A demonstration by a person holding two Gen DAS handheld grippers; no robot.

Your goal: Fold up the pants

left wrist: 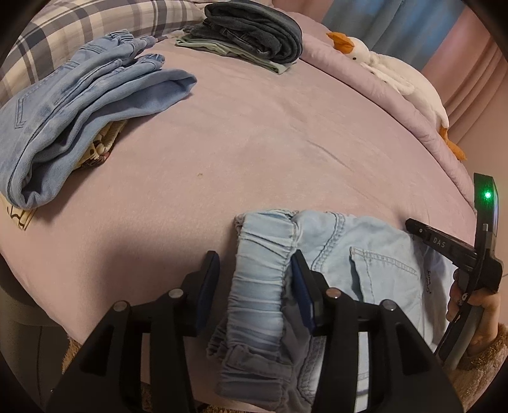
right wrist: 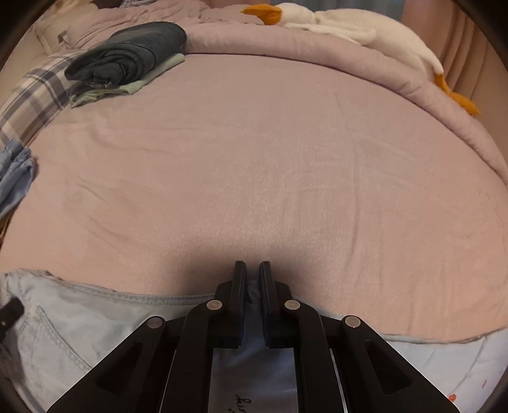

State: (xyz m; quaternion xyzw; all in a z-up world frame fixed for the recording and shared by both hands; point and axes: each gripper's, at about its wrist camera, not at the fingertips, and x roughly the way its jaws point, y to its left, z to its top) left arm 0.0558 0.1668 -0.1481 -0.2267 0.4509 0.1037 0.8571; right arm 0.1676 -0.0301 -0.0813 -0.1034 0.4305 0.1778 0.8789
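Lying at six o'clock on the bed (right wrist: 254, 159), the light denim pants (left wrist: 365, 254) await folding. Left gripper (left wrist: 254, 270) jaws straddle the waistband, released; right gripper (right wrist: 253, 286) jaws clench the fabric edge to lift it.

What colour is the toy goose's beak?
Orange; the toy goose's beak shows best in the right wrist view.

My left gripper (left wrist: 255, 270) straddles the elastic waistband of light denim pants (left wrist: 381, 263) on the lilac bedsheet (left wrist: 254, 133); pads not pressing. My right gripper (left wrist: 457, 251) sits at the pants' right edge.
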